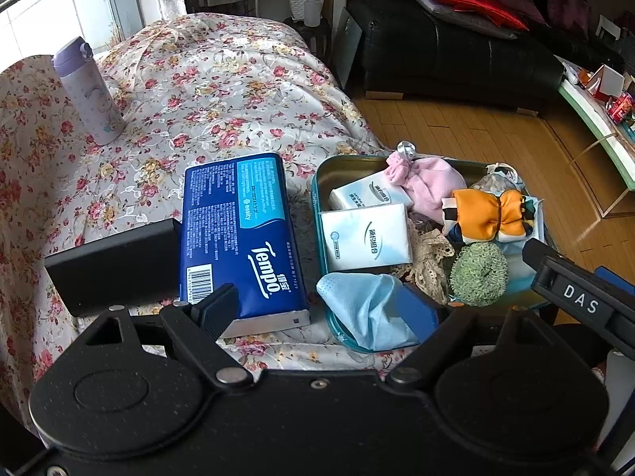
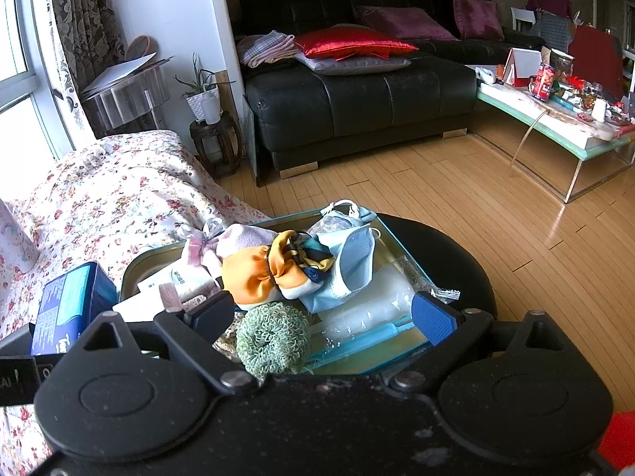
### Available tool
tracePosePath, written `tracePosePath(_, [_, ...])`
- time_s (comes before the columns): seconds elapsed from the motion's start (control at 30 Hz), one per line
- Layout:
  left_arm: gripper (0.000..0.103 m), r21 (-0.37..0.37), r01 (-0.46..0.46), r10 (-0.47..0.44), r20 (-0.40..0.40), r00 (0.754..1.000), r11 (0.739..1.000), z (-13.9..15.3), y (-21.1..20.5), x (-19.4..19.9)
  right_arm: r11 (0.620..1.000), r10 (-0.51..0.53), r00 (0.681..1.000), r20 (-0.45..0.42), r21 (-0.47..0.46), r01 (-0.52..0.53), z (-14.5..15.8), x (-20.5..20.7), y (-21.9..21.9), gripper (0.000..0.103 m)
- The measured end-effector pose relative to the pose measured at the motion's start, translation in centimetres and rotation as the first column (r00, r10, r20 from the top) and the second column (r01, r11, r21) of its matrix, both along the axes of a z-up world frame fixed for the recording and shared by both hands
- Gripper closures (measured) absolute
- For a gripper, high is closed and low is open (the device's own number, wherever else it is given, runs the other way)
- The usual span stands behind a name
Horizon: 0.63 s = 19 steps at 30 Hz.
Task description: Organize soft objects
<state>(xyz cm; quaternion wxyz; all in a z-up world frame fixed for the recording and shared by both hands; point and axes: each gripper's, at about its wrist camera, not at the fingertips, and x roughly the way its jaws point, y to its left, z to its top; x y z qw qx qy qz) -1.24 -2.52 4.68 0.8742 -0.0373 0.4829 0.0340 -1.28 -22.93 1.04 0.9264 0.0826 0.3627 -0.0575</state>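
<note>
Floral bedspread (image 1: 222, 91) carries everything. At 9 o'clock in the left wrist view, a lilac flask (image 1: 88, 91) stands upright, well apart from the rest. Toward centre, a black box (image 1: 115, 265) lies touching the dark blue Tempo tissue pack (image 1: 242, 238), which rests flat on the cover just beside the tin and outside it; judged the main piece left to sort. Right of it, the teal tin tray (image 1: 317, 198) is already well filled: two white tissue packets (image 1: 365, 236), a pink pouch (image 1: 428, 182) at 12 o'clock of the tray, an orange patterned scrunchie (image 1: 488, 210) at 2 o'clock, a green scrunchie (image 1: 478, 273) at 4 o'clock, a scrap of cream lace (image 1: 430, 254) between. A light blue face mask (image 1: 369, 309) drapes over the near rim at 6 o'clock, half out, so probably wants tucking in. Left gripper (image 1: 321, 309) is spread wide with nothing between its fingers, one by the Tempo pack's near corner, the other at the mask. Right gripper (image 2: 323, 317) is likewise wide and empty, hanging over the tray with the green scrunchie between its fingers but not pinched. Task looks mostly done.
</note>
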Motion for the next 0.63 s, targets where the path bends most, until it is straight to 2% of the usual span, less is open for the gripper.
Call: tracePosePath(0.63, [0.020,0.008,0.002,-0.002,0.003,1.000,1.000,-0.16,-0.13,-0.16,1.000,0.002,1.000,-0.001,0.002,-0.002,-0.11,0.02,-0.05,0.006])
